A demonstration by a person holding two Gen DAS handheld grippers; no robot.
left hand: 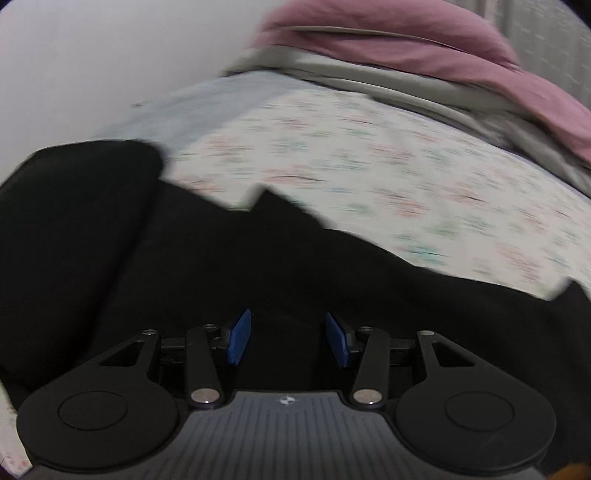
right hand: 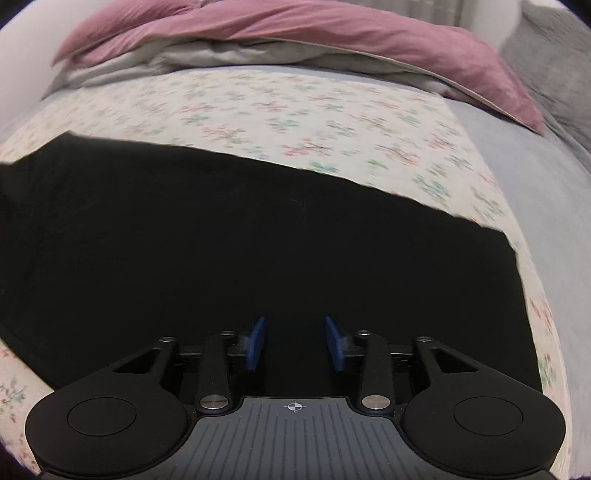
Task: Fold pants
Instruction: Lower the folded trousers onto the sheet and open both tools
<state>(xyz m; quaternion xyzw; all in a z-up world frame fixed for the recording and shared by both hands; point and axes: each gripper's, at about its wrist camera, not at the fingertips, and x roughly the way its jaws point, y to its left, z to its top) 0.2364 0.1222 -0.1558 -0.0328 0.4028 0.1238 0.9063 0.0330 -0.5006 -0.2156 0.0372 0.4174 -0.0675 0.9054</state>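
Black pants lie spread on a bed covered by a floral sheet. In the left wrist view the fabric is rumpled, with a folded lump at the far left. My left gripper hovers over the pants, its blue pads apart with nothing pinched between them. In the right wrist view the pants form a flat dark panel with a straight far edge and a corner at the right. My right gripper stands open above that panel, and no cloth is caught between its blue pads.
A mauve duvet over a grey blanket is heaped along the far side of the bed. Pale blue sheet shows at the right, a grey cushion beyond it. A white wall runs along the left.
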